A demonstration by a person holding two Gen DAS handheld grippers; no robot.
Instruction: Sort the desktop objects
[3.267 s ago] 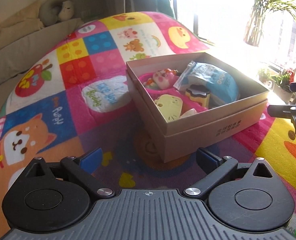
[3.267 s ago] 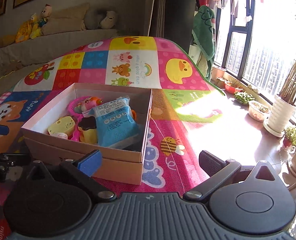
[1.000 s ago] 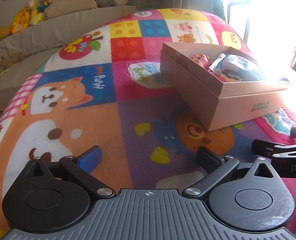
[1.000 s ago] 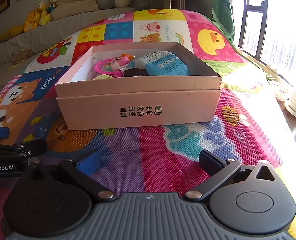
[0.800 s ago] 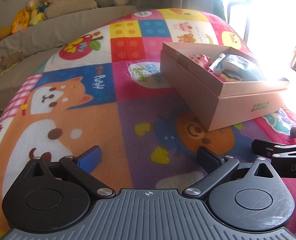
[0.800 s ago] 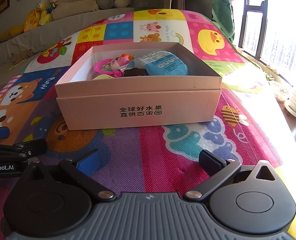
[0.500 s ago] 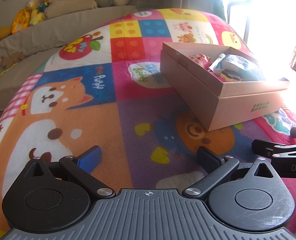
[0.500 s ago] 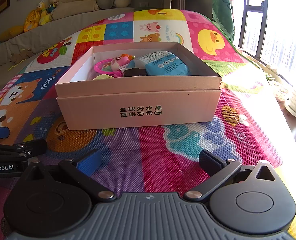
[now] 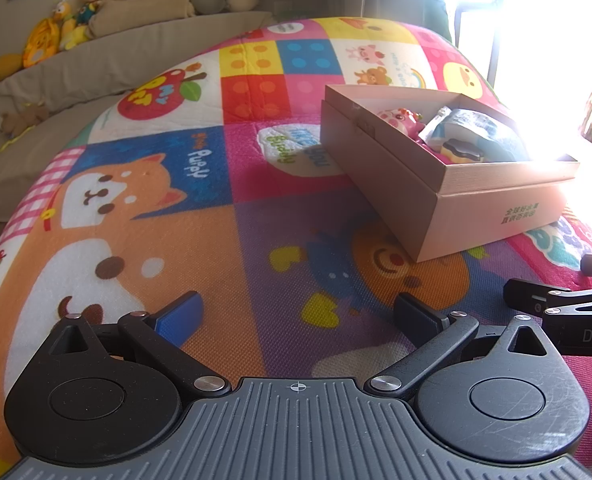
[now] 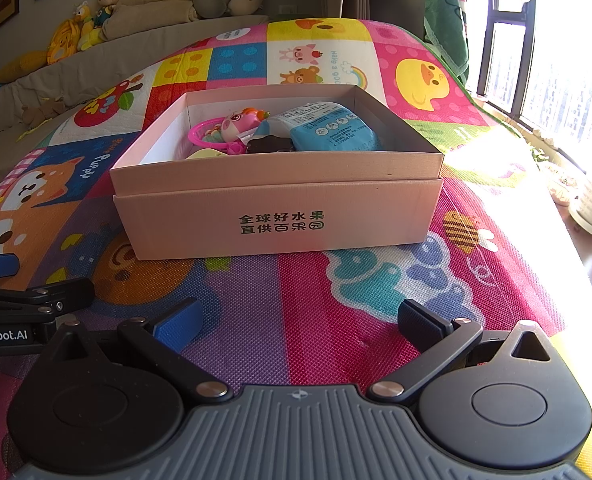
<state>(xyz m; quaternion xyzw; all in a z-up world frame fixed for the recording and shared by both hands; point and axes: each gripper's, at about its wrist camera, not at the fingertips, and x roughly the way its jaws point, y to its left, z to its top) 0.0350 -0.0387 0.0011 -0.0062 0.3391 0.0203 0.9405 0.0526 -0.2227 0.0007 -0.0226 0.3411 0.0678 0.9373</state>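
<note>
Both tongs pulled back from the cardboard box over the last few seconds, and nothing's budged in the last second. Left tongs and right tongs are spread wide, empty, low over the play mat. Box sits straight ahead of the right pair; pig toy, blue packet and the rest inside. Looks finished to me, nothing loose to grab next.
</note>
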